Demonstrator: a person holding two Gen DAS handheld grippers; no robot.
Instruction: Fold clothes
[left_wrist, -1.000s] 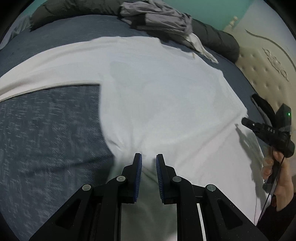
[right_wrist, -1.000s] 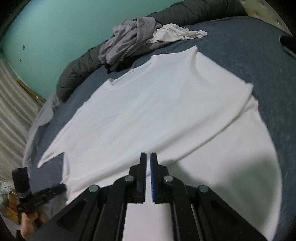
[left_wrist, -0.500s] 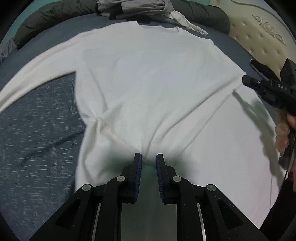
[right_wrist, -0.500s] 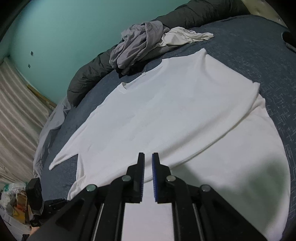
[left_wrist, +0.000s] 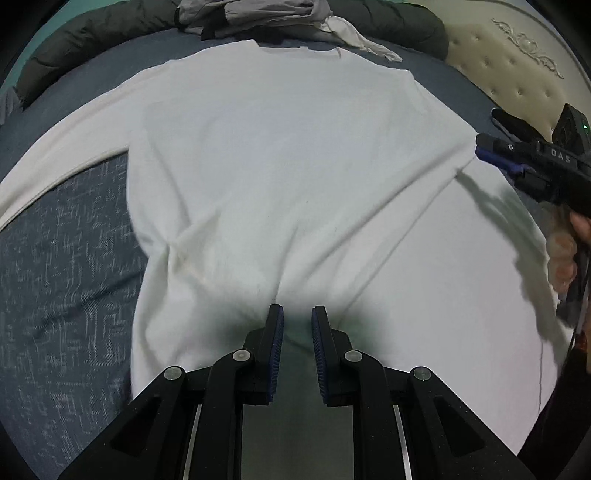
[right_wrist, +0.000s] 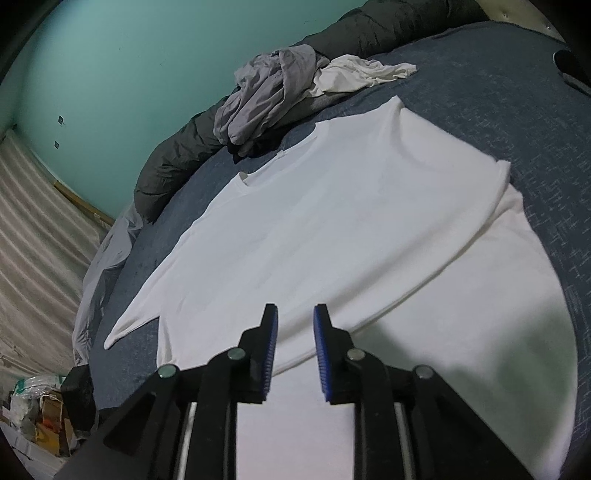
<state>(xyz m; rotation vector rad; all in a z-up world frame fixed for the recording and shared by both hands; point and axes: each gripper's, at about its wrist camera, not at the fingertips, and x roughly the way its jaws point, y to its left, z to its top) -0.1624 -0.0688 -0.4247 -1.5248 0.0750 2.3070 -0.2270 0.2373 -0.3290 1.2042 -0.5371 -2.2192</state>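
In the left wrist view, the white shirt (left_wrist: 295, 177) lies spread on the bed (left_wrist: 62, 266), collar toward the far edge and hem toward the camera. The left gripper (left_wrist: 297, 325) points steeply down at the hem; its jaws stand a little apart, and creases in the cloth run toward them, but whether they pinch the fabric cannot be told. One sleeve stretches to the bed's left side, with bare blue cover beside it. The right gripper (left_wrist: 487, 151) hangs over the shirt's right edge.

In the right wrist view, the right gripper (right_wrist: 295, 325) hovers above the white shirt (right_wrist: 351, 229), its jaws opening with nothing between them. Open cover lies right of the shirt; a pile of clothes (right_wrist: 280, 92) sits beyond the collar at the far edge.
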